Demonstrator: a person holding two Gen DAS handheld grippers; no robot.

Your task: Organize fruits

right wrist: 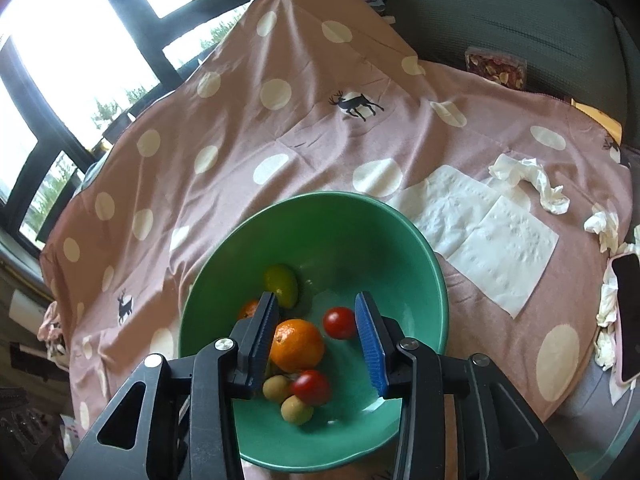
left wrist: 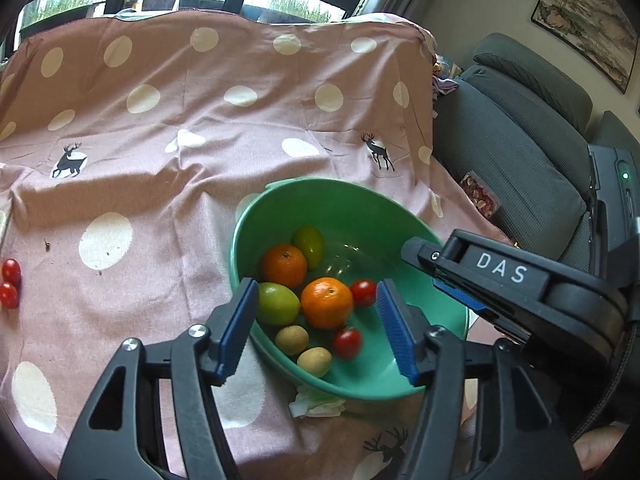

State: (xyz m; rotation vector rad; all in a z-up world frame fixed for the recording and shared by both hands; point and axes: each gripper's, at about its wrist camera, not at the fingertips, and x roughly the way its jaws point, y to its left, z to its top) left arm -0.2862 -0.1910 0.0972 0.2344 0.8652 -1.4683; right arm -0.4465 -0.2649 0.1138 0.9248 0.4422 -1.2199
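Fruits mostly sit in green bowl [left wrist: 352, 216]: two oranges, two green fruits, two tan ones, two cherry tomatoes. Two more tomatoes [left wrist: 10, 284] lie on the surface, far left of left tongs [left wrist: 316, 332], the nearer pair. Left tongs and right tongs [right wrist: 316, 344] both parted, empty, over the bowl.

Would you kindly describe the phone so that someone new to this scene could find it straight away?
Start at the green bowl on the spotted pink cloth, then follow the flat white napkins toward the right edge. There, among crumpled tissues, lies the phone: the only dark, flat slab, in a pale pink case.
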